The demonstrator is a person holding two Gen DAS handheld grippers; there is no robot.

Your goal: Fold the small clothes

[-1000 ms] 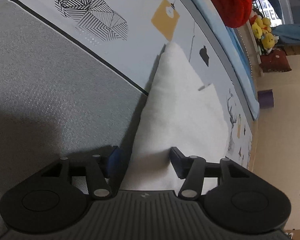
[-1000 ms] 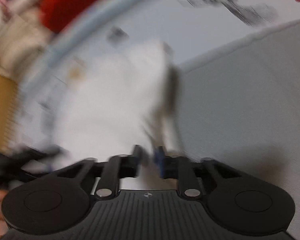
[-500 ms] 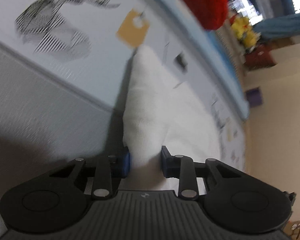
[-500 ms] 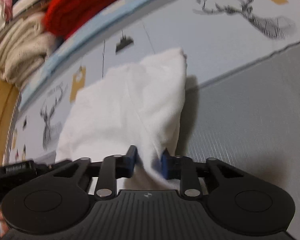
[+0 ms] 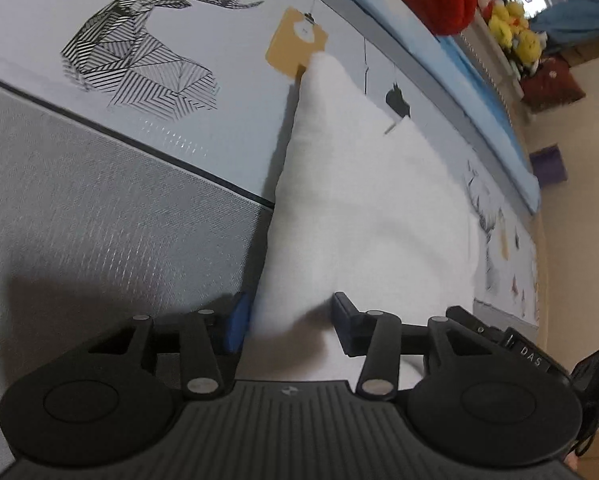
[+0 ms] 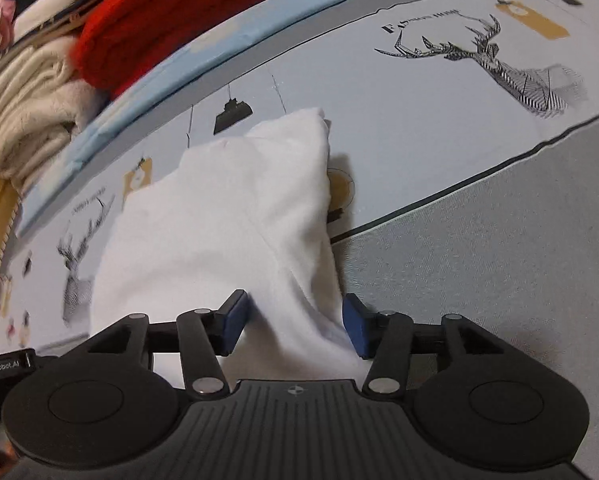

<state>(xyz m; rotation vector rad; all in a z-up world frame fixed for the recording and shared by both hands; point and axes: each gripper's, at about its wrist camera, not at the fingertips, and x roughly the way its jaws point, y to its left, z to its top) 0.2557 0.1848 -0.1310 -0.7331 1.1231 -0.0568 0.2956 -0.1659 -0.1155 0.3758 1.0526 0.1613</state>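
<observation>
A small white garment (image 5: 363, 208) lies folded on the printed sheet, its near edge over the grey mat. It also shows in the right wrist view (image 6: 227, 220). My left gripper (image 5: 287, 324) is open, its fingers on either side of the garment's near left corner. My right gripper (image 6: 295, 324) is open, its fingers on either side of the near right corner. The cloth rests loose between both pairs of fingers. The other gripper's black body (image 5: 539, 356) shows at the lower right of the left wrist view.
A grey mat (image 6: 499, 260) covers the near surface. The pale sheet (image 6: 419, 120) has deer prints. A stack of folded clothes, red (image 6: 171, 20) and cream (image 6: 23, 108), stands at the back. Yellow plush toys (image 5: 515, 40) sit far right.
Both grippers were shut on the garment's near corners half a second ago and have opened, letting the cloth go. The garment has settled flat.
</observation>
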